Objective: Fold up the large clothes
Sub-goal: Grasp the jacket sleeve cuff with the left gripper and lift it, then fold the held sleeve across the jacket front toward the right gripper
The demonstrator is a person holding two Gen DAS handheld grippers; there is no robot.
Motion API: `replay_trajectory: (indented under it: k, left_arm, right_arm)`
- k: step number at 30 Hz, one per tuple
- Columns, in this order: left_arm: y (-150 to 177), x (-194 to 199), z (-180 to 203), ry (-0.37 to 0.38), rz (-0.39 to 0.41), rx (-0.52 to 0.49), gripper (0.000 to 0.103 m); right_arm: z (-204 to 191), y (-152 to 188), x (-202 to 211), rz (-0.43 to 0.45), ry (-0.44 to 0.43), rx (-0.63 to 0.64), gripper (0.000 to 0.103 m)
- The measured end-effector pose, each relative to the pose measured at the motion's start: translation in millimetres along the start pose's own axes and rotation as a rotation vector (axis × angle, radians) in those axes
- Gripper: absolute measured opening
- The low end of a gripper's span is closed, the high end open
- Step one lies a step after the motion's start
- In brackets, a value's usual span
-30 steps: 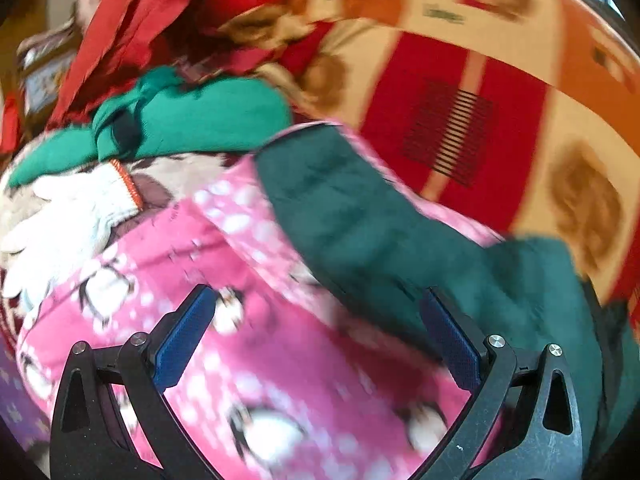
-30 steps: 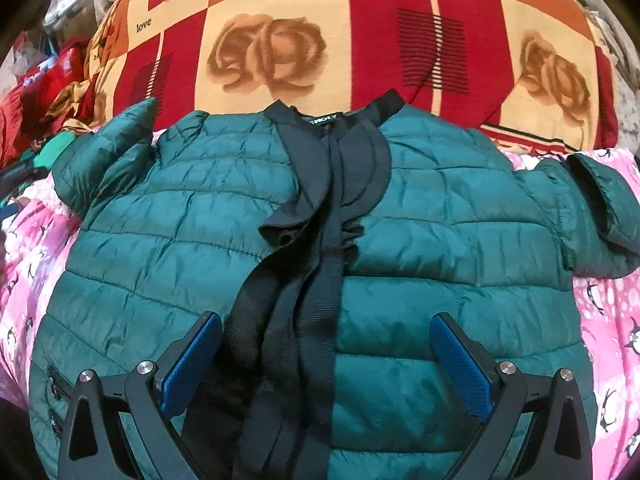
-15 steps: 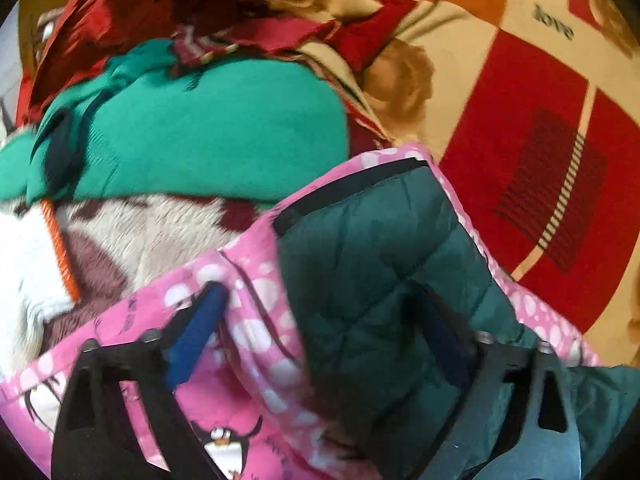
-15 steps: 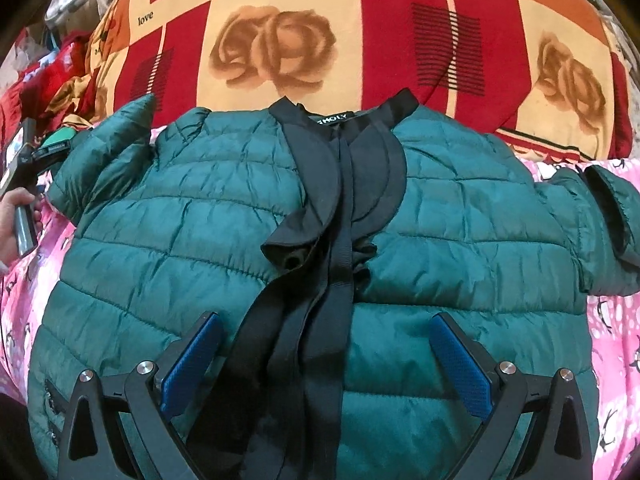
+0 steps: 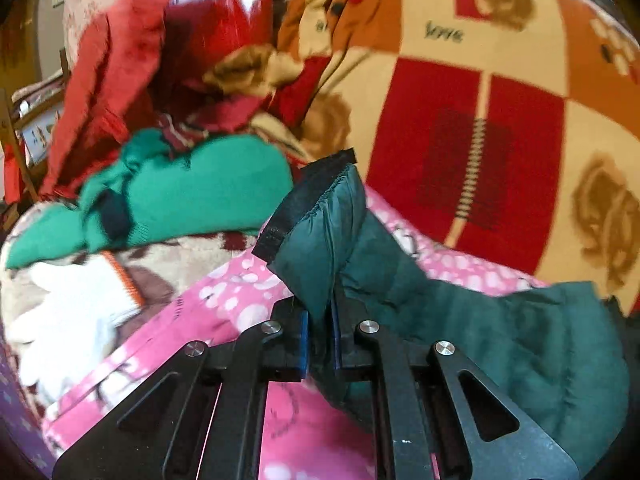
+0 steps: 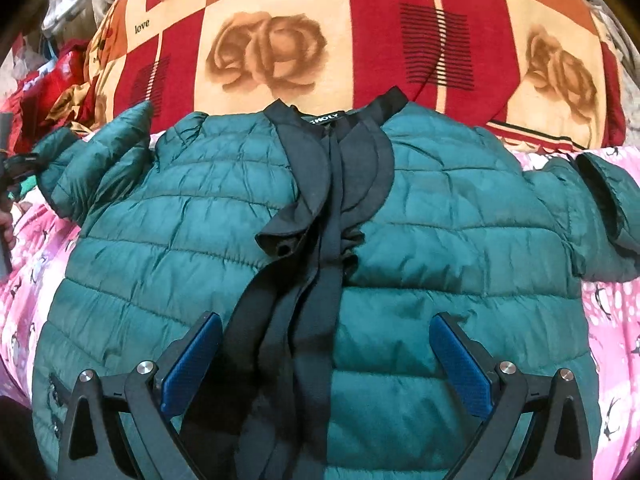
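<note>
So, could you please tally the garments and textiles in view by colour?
Dark green: 1, puffer jacket
Bright green: 1, knit garment
Red: 1, coat
White: 1, glove
Pink: 1, penguin sheet
Red-and-cream: 1, rose blanket
Total: 6

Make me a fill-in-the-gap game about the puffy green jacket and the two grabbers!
1. The left gripper is pinching the jacket's ____ near its black cuff.
2. The right gripper hangs over the jacket with its jaws ____.
3. The jacket lies on a ____ sheet printed with penguins.
4. The trim down the jacket's front is ____.

Missing words: sleeve; open; pink; black
</note>
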State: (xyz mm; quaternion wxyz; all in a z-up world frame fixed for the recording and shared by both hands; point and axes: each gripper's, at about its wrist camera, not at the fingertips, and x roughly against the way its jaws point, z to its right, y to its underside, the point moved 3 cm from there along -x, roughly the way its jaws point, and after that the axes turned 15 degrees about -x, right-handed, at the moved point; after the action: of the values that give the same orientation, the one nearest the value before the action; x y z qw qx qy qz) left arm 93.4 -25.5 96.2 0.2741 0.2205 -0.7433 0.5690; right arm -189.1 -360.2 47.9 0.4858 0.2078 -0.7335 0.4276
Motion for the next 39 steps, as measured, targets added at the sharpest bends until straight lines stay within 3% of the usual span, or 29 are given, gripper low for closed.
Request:
replay_trajectory:
  k: [10,17,27,39]
  left_arm:
    - [-15.4,108.7,33.6,0.069,0.147,-0.093,0.008]
    - [-13.1,148.3,84.3,0.146,0.189,-0.156,0.008]
    - [-2.5,183.2,166.3,0.262,0.213,-0.264,0.008]
    - [17.8,189.6,253.0,0.364,0.175,-0.355,0.008]
  right_arm:
    - [26.6,7.3,29.5,0.035,0.012,-0.040,0.103]
    - [48.8,10.2,44.3,0.048,0.039,-0.060,0.103]
    - [76.0,6.6,61.1,0.072,0.031,-0.129,0.103]
    - [101.4,7.1,61.2,0.057,0.025,-0.184,0.103]
